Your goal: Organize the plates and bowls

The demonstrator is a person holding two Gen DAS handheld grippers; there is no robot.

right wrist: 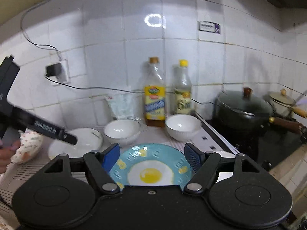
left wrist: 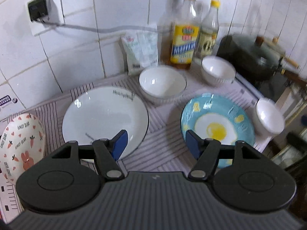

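On a striped mat (left wrist: 165, 118) lie a big white plate (left wrist: 103, 115) and a blue plate with a fried-egg print (left wrist: 216, 118). Behind them stand two white bowls (left wrist: 162, 82) (left wrist: 217, 70), and a third white bowl (left wrist: 269, 117) sits at the mat's right edge. A bunny-print plate (left wrist: 21, 143) lies at far left. My left gripper (left wrist: 156, 136) hovers open over the mat between the two plates, holding nothing. My right gripper (right wrist: 151, 147) is open above the near side of the blue plate (right wrist: 151, 164), with nothing in it. Its view also shows the white plate (right wrist: 86, 138) and two bowls (right wrist: 122, 128) (right wrist: 182, 124).
Two bottles (left wrist: 184, 34) (left wrist: 209, 32) and a plastic packet (left wrist: 142, 49) stand against the tiled wall. A black lidded pot (right wrist: 241, 111) and a small pan (right wrist: 282, 99) sit on the stove to the right. A plug and cable (left wrist: 38, 11) hang on the wall. A hand (right wrist: 5, 153) holds the left device.
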